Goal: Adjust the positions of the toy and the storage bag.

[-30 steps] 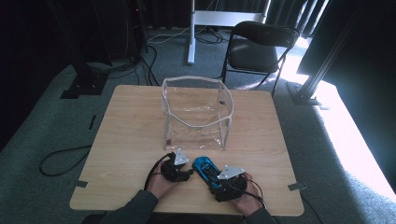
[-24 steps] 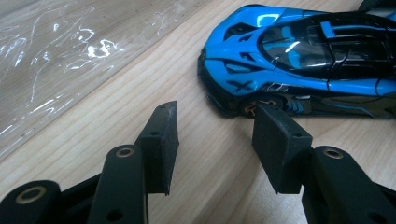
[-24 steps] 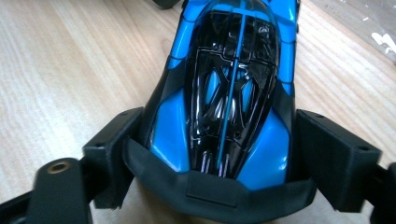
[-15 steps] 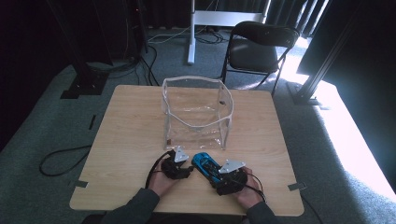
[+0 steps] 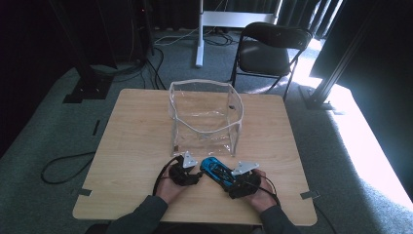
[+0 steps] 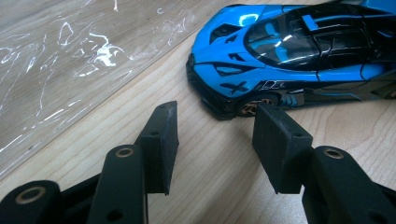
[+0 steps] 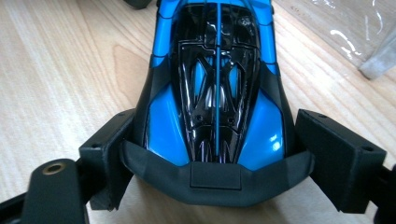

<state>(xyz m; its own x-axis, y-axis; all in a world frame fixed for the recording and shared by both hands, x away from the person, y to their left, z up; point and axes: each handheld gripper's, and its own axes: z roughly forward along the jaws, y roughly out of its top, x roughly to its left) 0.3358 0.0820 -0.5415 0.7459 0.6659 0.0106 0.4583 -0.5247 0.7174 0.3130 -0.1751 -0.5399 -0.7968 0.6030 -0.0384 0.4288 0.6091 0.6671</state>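
- My right gripper (image 5: 233, 181) has crept left with the blue toy car (image 5: 218, 170); its jaws straddle the tail, whether they pinch I cannot tell.
- Left gripper (image 5: 194, 176) holds still, half-wide, empty, car's nose just ahead.
- Car on the wooden table (image 5: 136, 146), before the clear bag (image 5: 204, 117); likely bound inside.
- Grey carpet, folding chair (image 5: 265, 53) behind.

Toy car (image 6: 299, 56): bright blue bodywork with glossy black roof, engine cover and lower trim; a thin blue stripe runs down the black centre; wheel hubs gold-bronze. Grippers, left (image 6: 215, 135) and right (image 7: 215, 158): matt black jaws with brass-coloured rivets. Bag (image 5: 204, 117): clear plastic, pale edging. Table (image 5: 136, 131): light wood grain. Chair (image 5: 268, 53): black.
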